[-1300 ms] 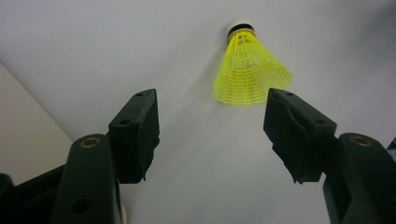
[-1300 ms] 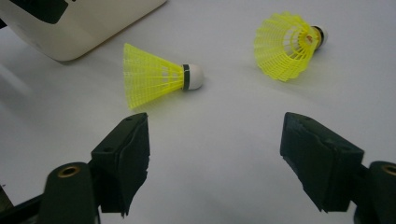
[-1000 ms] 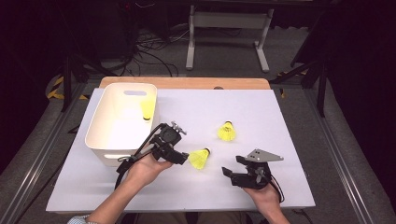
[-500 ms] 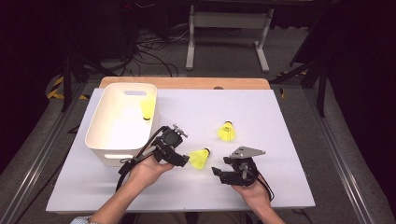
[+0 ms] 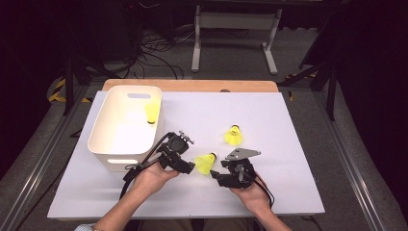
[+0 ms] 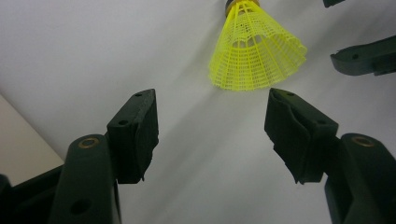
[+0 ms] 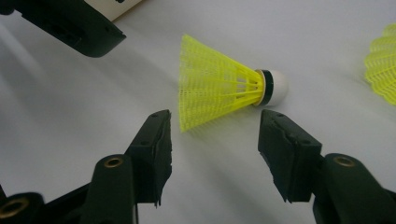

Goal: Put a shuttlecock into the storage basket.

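Observation:
A yellow shuttlecock (image 5: 206,163) lies on its side on the white table (image 5: 269,120), between my two grippers. My left gripper (image 5: 188,166) points at it from the left with its jaws wide open; in the left gripper view (image 6: 212,116) the mesh skirt (image 6: 254,51) lies just past the tips. My right gripper (image 5: 218,176) comes at it from the right and front. Its jaws (image 7: 215,126) have just been closing but stand open, with the skirt (image 7: 219,88) at the tips and untouched. A second shuttlecock (image 5: 233,136) lies farther back.
A white bin (image 5: 108,139) stands at the left of the table, with another yellow shuttlecock (image 5: 151,111) inside against its far right wall. The left gripper's cable trails beside the bin's front corner. The second shuttlecock (image 7: 385,70) lies at the right edge of the right gripper view.
The right gripper has slid left across the table toward the near shuttlecock, and its jaws have narrowed. The left gripper and the shuttlecocks have stayed in place.

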The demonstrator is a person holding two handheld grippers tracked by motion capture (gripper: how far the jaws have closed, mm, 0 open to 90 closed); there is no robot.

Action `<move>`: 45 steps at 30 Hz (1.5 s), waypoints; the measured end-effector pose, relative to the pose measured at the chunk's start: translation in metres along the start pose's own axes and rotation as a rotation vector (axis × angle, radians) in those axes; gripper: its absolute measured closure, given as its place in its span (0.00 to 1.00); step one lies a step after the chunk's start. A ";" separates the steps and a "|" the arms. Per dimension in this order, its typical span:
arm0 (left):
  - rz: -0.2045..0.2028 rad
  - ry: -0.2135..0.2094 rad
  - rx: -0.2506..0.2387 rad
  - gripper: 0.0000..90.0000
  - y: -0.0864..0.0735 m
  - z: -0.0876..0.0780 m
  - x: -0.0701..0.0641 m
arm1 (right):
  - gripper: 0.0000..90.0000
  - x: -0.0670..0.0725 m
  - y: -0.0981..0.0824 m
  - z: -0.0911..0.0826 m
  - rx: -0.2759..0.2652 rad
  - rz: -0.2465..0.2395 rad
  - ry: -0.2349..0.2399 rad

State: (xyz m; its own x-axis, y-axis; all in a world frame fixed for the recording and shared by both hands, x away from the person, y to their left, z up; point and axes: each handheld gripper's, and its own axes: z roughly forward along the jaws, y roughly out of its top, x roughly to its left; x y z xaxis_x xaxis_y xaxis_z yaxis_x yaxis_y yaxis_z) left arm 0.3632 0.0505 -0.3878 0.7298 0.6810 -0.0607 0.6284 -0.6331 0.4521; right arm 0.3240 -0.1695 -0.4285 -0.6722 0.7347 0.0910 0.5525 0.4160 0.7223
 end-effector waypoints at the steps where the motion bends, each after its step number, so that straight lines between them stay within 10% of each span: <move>1: 0.000 0.000 0.001 0.40 0.000 0.000 0.000 | 0.50 0.001 0.001 0.001 0.004 0.001 0.000; 21: -0.003 -0.013 0.004 0.38 -0.006 0.002 0.003 | 0.53 0.008 0.025 0.019 0.033 -0.036 -0.061; 45: 0.008 -0.013 0.012 0.38 -0.007 0.005 0.002 | 0.97 0.005 0.024 0.021 0.083 -0.056 -0.020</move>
State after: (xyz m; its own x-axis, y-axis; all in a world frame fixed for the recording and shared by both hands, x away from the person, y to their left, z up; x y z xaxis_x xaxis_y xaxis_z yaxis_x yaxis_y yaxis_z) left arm 0.3622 0.0544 -0.3954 0.7382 0.6711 -0.0690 0.6257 -0.6427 0.4421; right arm 0.3445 -0.1445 -0.4248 -0.6937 0.7193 0.0372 0.5537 0.4995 0.6663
